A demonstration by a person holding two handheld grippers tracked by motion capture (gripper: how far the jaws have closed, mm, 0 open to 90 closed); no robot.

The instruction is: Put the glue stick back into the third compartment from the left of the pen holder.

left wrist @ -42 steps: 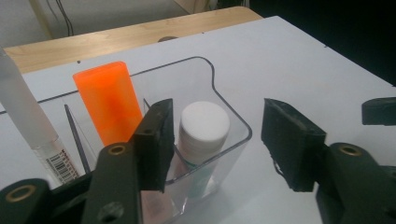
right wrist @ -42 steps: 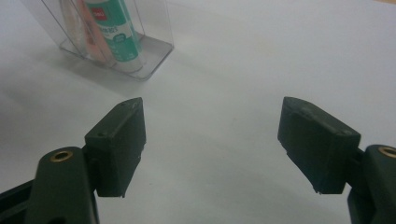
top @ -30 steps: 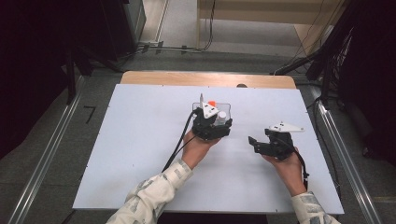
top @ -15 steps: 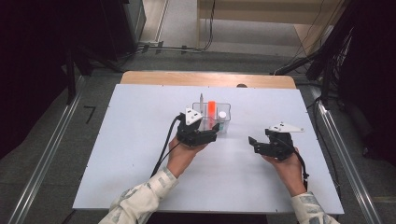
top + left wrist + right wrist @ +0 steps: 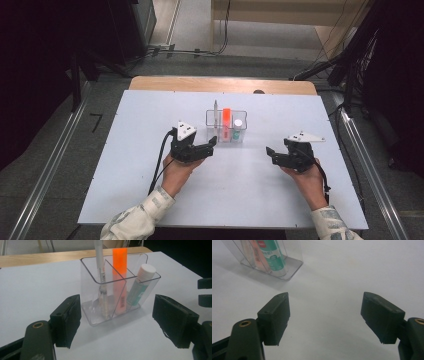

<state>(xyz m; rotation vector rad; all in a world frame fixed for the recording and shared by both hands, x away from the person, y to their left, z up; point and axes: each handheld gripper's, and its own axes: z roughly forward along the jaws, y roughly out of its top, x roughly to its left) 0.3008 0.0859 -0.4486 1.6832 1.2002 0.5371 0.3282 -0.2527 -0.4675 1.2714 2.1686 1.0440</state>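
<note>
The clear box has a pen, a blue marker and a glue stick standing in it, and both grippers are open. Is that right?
Almost. The marker is orange, not blue, as the left gripper view shows. The rest holds: the pen and glue stick stand in the clear box, and the left gripper and right gripper are open.

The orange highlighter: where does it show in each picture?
High view: orange highlighter upright in the clear organizer, table centre.
Left gripper view: top centre, middle compartment.
Right gripper view: top left, lower part visible.
Shared landmark: glue stick beside it.
</note>
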